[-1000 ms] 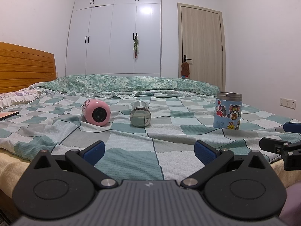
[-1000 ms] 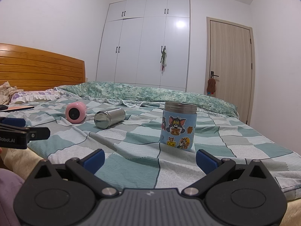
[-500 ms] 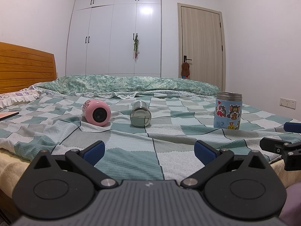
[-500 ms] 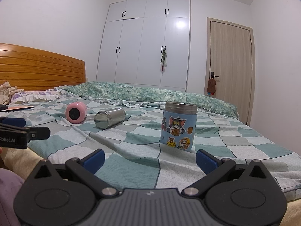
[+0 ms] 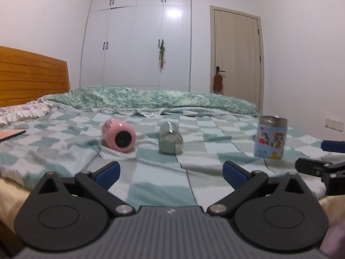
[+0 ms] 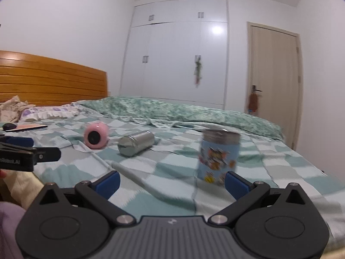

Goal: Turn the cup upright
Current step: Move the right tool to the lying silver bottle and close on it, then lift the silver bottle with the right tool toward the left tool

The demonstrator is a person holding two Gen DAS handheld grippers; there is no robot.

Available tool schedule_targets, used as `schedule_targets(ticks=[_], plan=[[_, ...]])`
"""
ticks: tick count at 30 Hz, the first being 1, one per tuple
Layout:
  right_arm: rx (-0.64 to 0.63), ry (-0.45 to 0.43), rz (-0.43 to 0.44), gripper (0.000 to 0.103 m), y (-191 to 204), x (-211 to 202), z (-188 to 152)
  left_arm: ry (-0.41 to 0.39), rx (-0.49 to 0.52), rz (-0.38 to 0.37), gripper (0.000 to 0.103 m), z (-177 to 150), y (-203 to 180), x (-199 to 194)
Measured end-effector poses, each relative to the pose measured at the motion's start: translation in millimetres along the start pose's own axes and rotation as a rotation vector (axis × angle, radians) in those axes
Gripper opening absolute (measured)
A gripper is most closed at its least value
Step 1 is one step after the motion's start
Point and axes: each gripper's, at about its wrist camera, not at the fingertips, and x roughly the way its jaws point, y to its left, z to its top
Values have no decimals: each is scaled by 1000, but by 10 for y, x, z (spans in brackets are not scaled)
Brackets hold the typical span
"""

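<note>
Both wrist cameras have advanced over the bed since half a second ago: the cups sit larger and lower in each frame, and their outlines are smeared with motion blur. The left gripper [image 5: 170, 170] has its blue-padded fingers spread wide apart with nothing between them, low in the left wrist view above the checked bedspread [image 5: 151, 185]. The right gripper [image 6: 172, 180] is likewise wide apart and holds nothing.

Three cups sit on the bedspread. The pink cup [image 5: 119, 137] lies on its side left of centre in the left wrist view, its dark end facing the camera. Just to its right, apart from it, the steel cup [image 5: 170, 144] also lies on its side, one round end toward the lens. Well to the right, the blue cartoon cup [image 5: 271, 139] stands upright with its metal rim on top.

In the right wrist view the blue cartoon cup [image 6: 218, 155] is nearest, right of centre, just above the right finger's pad. The steel cup [image 6: 136, 143] lies at the middle and the pink cup [image 6: 96, 138] further left. A green floral quilt [image 5: 151, 99] runs along the far side, before a white wardrobe [image 5: 138, 34] and a wooden door [image 5: 236, 51].
</note>
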Motion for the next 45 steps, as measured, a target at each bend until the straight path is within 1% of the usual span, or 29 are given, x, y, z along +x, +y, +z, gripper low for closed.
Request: schedule_targets(ticks=[2,5,8,11,15,18,20,24,26,28,31,32,34,35,37,41,45], plan=[[-17,17,34,103,65,188,143,2,3,14,103,110,86,90],[-31,49,56,103,168,505,341,15,-4,42,103,268,260,277],[-31,105,58,103,257,920,559,31,16,62,103,419,445,509],[-13,151,47,103,327,1379,772,46,55,85,103,546,613,758],[19,212,48,103,421,1940,967,75,67,85,103,655,866,1132],[35,276,47,103,504,2394,1061,102,75,74,103,701,1053,1416],[55,320,28,103,543,2696,1093,121,84,64,103,707,1171,1607],[120,428,5,103,589,3219,1068,161,111,52,103,706,1407,1974],[150,468,-9,103,600,3416,1036,183,112,29,103,723,1535,2148],[178,502,-23,102,626,3622,999,197,103,-14,103,748,1654,2275],[230,537,-22,96,666,3835,939,210,89,-54,103,789,1801,2417],[250,552,-22,91,680,3892,906,215,80,-63,103,795,1841,2449],[274,593,-25,77,714,4006,845,218,63,-69,103,797,1907,2500],[302,616,-14,66,721,4060,798,220,58,-68,103,792,1925,2508],[349,606,-19,64,699,4049,778,226,47,-64,103,782,1946,2507],[387,572,-15,63,664,3899,815,222,42,-68,103,792,1922,2411],[418,530,-9,63,621,3630,928,206,31,-71,103,858,1843,2231]])
